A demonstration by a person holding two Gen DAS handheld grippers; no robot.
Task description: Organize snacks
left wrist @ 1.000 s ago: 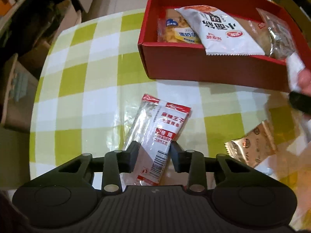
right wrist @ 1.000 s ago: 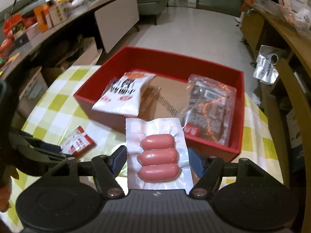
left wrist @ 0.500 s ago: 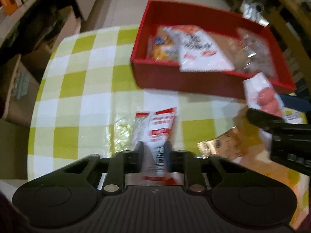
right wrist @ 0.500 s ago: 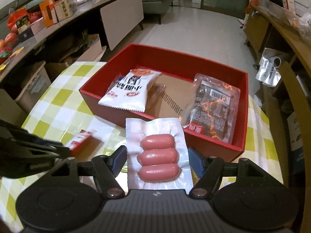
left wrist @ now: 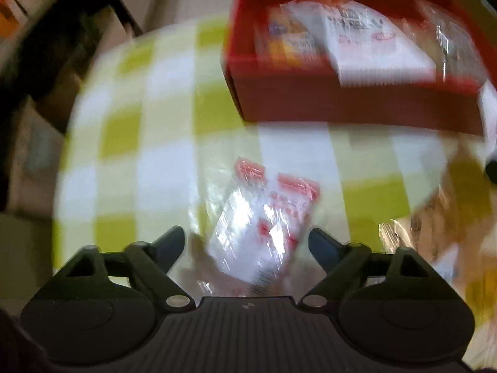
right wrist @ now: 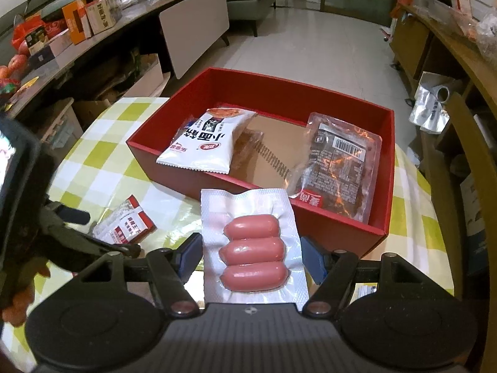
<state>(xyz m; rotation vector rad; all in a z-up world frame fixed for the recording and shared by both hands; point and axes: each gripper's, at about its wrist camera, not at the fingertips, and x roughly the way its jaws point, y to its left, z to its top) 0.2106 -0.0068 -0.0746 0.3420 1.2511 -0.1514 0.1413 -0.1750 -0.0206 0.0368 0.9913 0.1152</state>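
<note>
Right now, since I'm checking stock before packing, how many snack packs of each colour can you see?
White bread pack: 1
Clear pack of brown snack: 1
Dark spicy pack: 1
Orange-yellow pack: 1
Pink sausage pack: 1
Red-and-white packets, overlapping: 2
Gold packet, blurred: 1
Total: 8

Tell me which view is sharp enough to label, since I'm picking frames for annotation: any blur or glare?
Left wrist view: heavy motion blur smears the red box, and glare washes out the print on the red-and-white packet; only the left claw is crisp. Right wrist view: sharp, with packet text readable, mild sheen on the sausage pack, and fisheye bending at the edges.
</note>
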